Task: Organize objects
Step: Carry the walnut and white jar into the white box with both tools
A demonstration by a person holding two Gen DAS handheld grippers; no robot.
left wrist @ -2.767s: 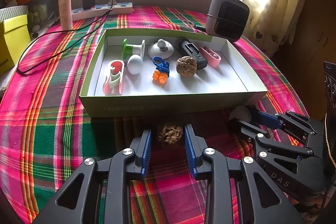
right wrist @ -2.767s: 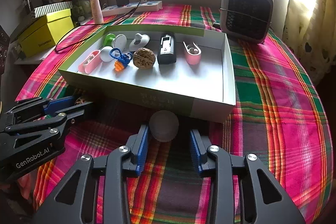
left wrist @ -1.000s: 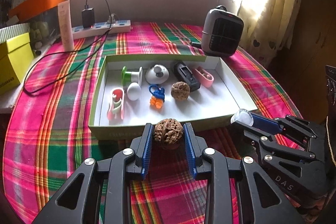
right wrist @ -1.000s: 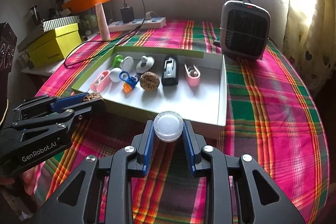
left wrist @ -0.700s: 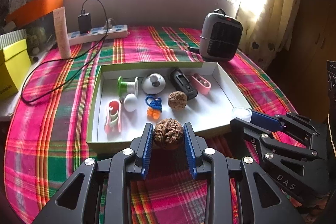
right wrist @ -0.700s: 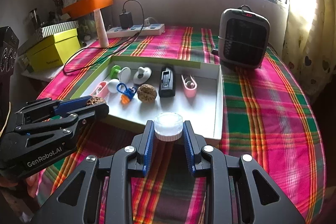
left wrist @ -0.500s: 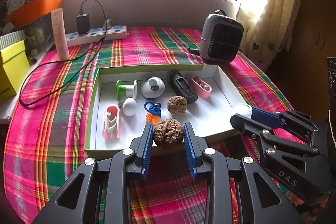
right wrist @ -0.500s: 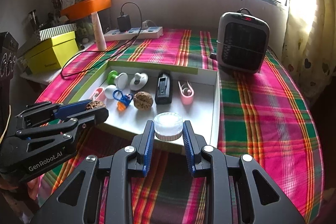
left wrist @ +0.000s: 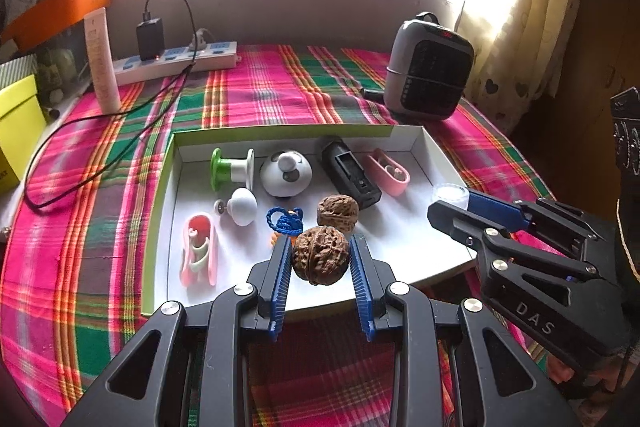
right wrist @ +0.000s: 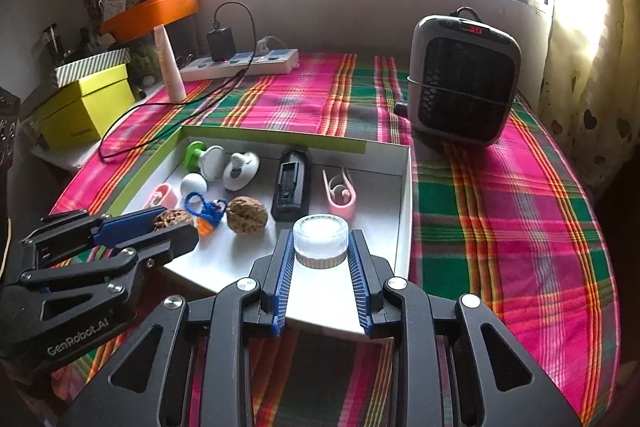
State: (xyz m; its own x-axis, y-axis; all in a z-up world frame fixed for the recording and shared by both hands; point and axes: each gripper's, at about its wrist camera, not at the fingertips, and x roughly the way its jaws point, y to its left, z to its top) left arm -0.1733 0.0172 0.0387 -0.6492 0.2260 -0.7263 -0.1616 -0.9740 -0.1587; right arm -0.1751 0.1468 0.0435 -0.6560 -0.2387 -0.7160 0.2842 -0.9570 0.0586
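Observation:
My left gripper (left wrist: 320,259) is shut on a brown walnut (left wrist: 320,255) and holds it above the front part of the white box (left wrist: 440,155). My right gripper (right wrist: 320,251) is shut on a small clear round jar (right wrist: 320,239) and holds it above the box's front right part (right wrist: 404,187). The jar also shows in the left wrist view (left wrist: 450,195). In the box lie a second walnut (left wrist: 338,210), a blue cord with orange piece (left wrist: 285,221), a white knob (left wrist: 243,201), a pink clip (left wrist: 198,255), a black holder (left wrist: 351,175) and a pink case (left wrist: 387,171).
The box sits on a plaid tablecloth (left wrist: 80,227). A grey heater (right wrist: 464,83) stands behind its right corner. A power strip (left wrist: 176,61) with a black cable, a pale tube (left wrist: 102,67) and a yellow box (right wrist: 84,111) are at the back left.
Both grippers closed on the walnut and the jar on the cloth, lifted them, and have moved forward over the box's front edge.

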